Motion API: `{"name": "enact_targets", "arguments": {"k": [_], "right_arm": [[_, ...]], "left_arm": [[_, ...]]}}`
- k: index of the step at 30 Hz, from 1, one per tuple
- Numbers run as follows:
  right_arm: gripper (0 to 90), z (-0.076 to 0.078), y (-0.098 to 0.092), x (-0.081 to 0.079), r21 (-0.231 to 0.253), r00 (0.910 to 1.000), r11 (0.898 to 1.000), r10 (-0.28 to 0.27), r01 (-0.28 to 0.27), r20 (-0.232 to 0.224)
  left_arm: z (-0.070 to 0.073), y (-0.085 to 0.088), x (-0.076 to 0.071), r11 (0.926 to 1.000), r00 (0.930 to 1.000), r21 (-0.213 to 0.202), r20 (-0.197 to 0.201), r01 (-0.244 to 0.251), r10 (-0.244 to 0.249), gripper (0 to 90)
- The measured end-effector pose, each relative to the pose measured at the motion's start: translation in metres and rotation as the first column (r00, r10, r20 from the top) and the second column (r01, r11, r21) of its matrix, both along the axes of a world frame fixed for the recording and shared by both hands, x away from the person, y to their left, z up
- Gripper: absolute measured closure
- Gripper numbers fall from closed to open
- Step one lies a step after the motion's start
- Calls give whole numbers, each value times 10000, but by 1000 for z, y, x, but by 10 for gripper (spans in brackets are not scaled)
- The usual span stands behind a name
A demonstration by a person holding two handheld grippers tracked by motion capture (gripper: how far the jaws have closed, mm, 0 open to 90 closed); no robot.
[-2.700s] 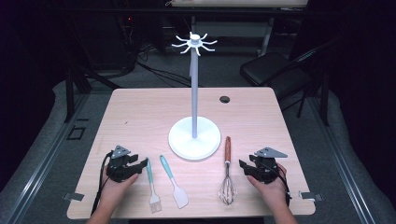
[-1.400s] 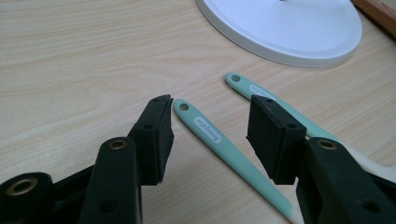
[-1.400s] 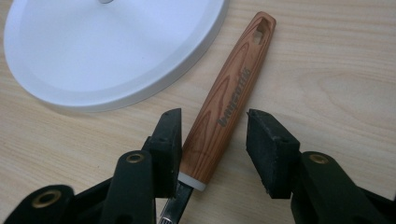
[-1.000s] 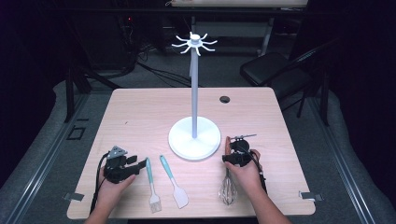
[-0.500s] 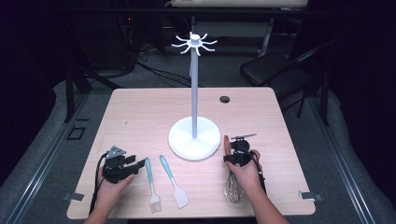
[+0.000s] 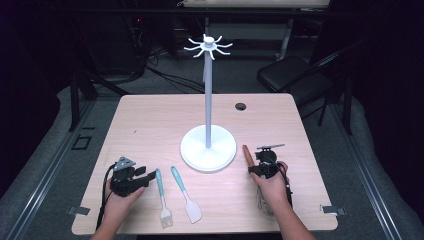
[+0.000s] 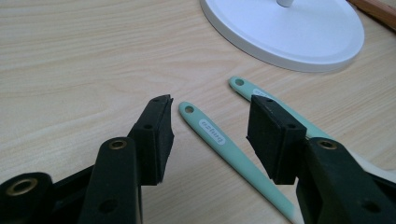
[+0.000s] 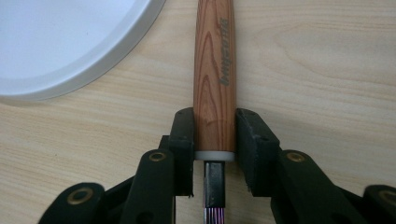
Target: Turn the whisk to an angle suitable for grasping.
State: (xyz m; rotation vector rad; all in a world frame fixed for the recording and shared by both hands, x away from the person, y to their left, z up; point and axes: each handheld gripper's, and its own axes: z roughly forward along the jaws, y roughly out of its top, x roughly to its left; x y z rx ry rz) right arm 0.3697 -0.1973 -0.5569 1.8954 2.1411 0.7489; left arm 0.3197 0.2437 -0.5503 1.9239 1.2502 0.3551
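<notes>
Now your right gripper [image 8: 212, 135] has just been closing around the whisk's [image 8: 214, 70] wooden handle, which lies flat at the table's [image 6: 150, 125] near right beside the white stand [image 6: 208, 148], pads touching both sides, so lifting looks next, while your left gripper [image 7: 210, 133] waits with jaws apart.

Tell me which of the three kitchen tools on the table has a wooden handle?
The whisk at the right gripper. Its handle is reddish-brown wood; the brush and spatula have pale teal handles.

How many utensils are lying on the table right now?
3: brush and spatula side by side near the left claw; whisk between the right claw pads.
</notes>
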Motion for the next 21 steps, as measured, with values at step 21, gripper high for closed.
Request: {"name": "enact_targets", "arguments": {"k": [21], "right_arm": [[708, 3, -3, 0, 119, 9998, 9999, 95, -97, 199]], "left_arm": [[0, -3, 0, 9998, 9999, -126, 69, 141, -140, 502]]}}
